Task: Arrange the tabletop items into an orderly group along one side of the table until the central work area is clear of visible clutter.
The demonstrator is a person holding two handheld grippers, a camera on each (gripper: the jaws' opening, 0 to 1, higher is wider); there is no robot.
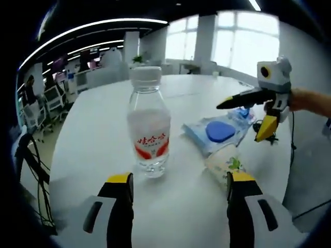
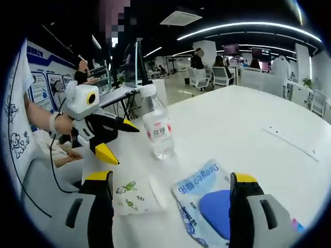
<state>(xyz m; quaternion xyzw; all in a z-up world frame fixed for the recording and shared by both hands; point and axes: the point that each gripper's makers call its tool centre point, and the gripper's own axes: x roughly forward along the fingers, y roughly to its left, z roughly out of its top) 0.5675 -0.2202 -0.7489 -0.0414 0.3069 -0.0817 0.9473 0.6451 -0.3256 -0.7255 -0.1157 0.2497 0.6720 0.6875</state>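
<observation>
White table point(image 1: 93, 139), upright water bottle point(image 1: 148, 124), blue-printed packet point(image 1: 220, 130), small green-printed packet point(image 1: 226, 164) beside it

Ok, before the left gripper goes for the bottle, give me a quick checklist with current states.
1. Left gripper open: ok, jaws spread wide.
2. Bottle upright, cap on: ok.
3. Bottle between the left jaws: not ok, it stands ahead of them, nearer the left jaw.
4. Right gripper empty: ok, jaws open over the blue packet.
5. Wipes pack away from the bottle: ok, gap shows.
6. Bottle's fill level: cannot tell.
</observation>
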